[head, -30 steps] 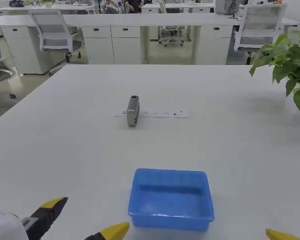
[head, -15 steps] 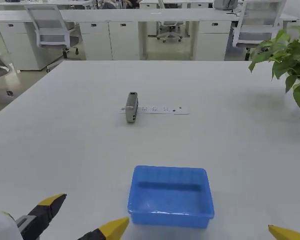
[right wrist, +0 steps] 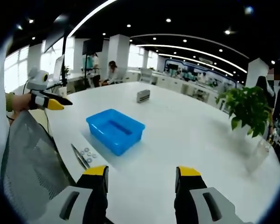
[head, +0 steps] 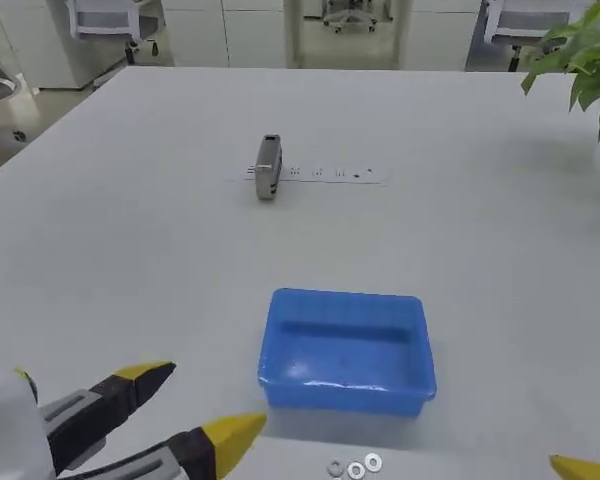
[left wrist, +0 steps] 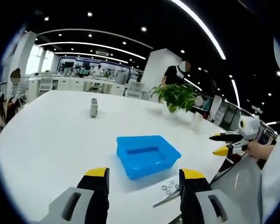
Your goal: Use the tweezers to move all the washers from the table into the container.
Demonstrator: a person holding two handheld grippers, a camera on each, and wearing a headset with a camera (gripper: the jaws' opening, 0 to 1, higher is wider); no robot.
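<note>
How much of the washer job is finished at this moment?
Nothing is done: the blue container looks empty. Nothing is in hand: the left gripper and right gripper are open, and the tweezers lie on the table. To do: all washers beside them.

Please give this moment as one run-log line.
left hand-held gripper: open, empty | right hand-held gripper: open, empty | washers: on table | tweezers: beside washers | container: no washers seen

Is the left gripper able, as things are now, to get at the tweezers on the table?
Probably yes. The left gripper is open, and the tweezers lie just ahead beside the washers, with bare table between. The blue container stands farther off, out of the path.
</note>
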